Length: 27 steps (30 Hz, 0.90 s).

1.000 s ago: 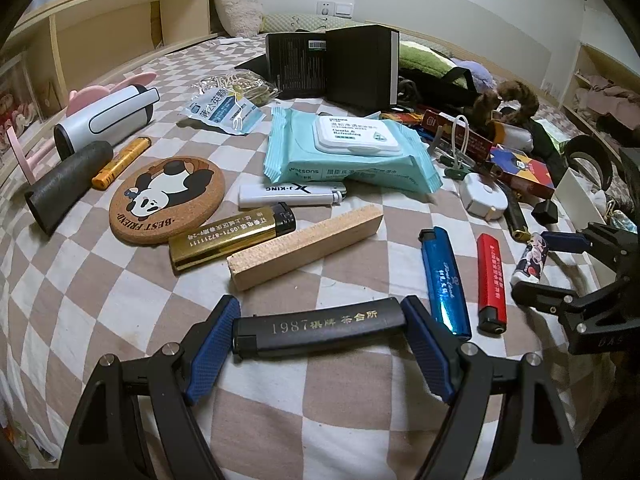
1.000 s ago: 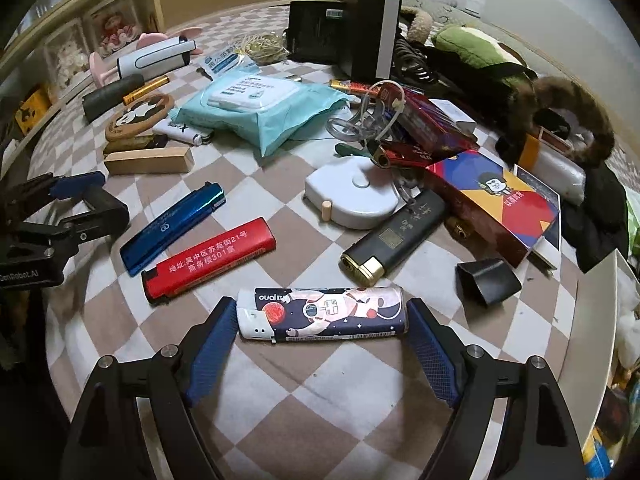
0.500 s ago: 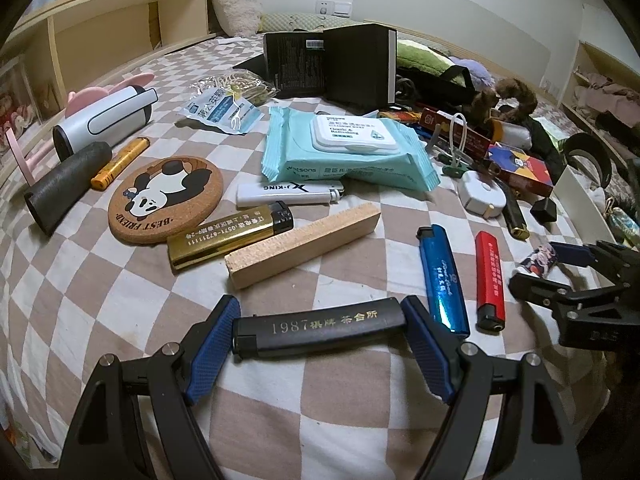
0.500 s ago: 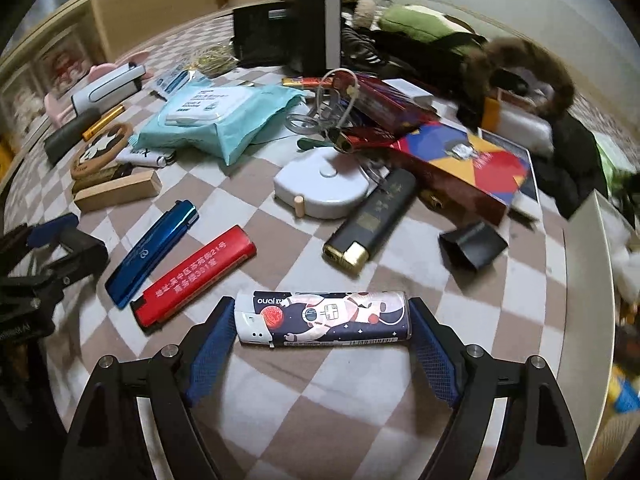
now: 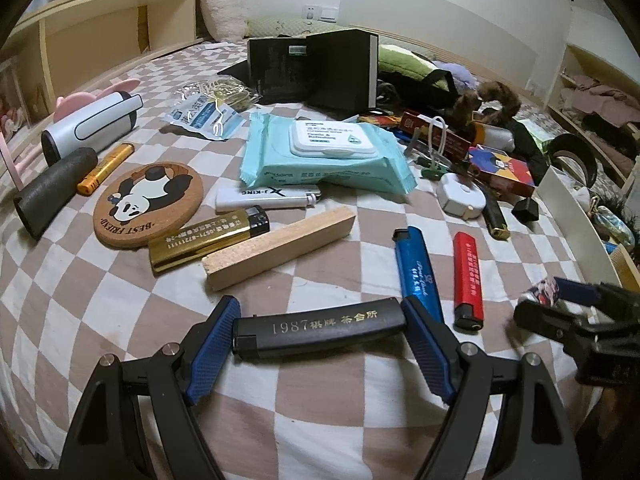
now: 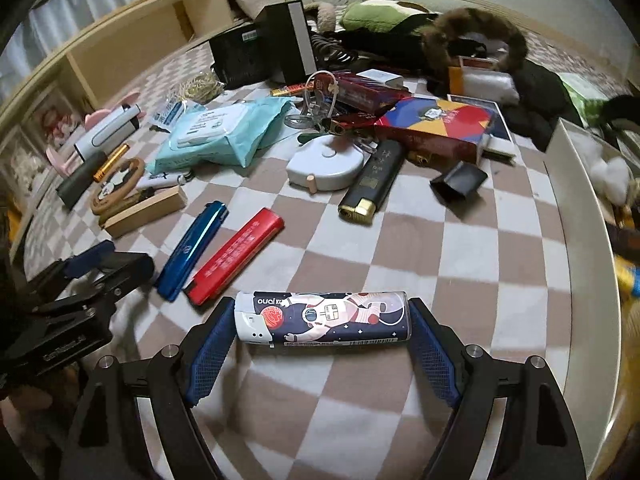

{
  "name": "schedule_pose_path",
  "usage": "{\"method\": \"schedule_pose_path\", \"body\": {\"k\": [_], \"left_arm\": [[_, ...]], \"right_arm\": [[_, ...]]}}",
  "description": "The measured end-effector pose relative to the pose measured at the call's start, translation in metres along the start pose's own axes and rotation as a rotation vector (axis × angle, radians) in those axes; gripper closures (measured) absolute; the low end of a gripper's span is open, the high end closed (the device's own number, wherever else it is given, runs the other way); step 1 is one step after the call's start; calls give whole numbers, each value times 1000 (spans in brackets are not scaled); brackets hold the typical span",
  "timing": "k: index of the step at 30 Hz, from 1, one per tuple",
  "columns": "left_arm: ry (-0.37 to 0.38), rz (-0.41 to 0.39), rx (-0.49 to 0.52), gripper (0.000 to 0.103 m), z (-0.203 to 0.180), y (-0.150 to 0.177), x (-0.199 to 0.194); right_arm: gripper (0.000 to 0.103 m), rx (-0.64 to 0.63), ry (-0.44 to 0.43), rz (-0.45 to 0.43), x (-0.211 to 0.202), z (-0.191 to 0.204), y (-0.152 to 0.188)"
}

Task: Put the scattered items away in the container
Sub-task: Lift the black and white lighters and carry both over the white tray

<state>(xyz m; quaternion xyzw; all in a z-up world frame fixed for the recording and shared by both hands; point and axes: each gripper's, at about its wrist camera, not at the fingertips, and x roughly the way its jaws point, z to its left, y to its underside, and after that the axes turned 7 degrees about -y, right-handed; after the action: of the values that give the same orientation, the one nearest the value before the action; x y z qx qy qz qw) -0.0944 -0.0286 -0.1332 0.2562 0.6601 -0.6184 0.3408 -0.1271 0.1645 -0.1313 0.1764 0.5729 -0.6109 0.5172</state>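
Left gripper [image 5: 320, 330] clamped endwise on black lighter [image 5: 318, 327], held over the checkered bed [image 5: 120, 280]. Right gripper [image 6: 322, 330] clamped on astronaut-print lighter [image 6: 322, 317], also above the bed. Blue lighter [image 5: 418, 270] and red lighter [image 5: 467, 276] lie side by side on the bed between them. White container [image 6: 580, 208] sits at the bed's right edge

The right gripper [image 6: 322, 334], clamping the astronaut-print lighter [image 6: 322, 317], has lifted off the checkered bedspread [image 6: 436, 240] toward the white container [image 6: 580, 200].
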Motion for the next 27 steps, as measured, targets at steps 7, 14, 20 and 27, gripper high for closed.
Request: {"method": "schedule_pose_path", "body": {"k": [7, 14, 20, 27], "left_arm": [[35, -8, 20, 21, -8, 1, -7], [86, -62, 58, 21, -21, -8, -31], [90, -131, 87, 21, -29, -20, -52], [134, -164, 111, 21, -51, -30, -67]], "right_arm": [[19, 71, -24, -35, -14, 3, 12], [19, 145, -74, -88, -33, -4, 16], [19, 201, -112, -152, -58, -18, 14], [19, 250, -101, -227, -94, -44, 15]]}}
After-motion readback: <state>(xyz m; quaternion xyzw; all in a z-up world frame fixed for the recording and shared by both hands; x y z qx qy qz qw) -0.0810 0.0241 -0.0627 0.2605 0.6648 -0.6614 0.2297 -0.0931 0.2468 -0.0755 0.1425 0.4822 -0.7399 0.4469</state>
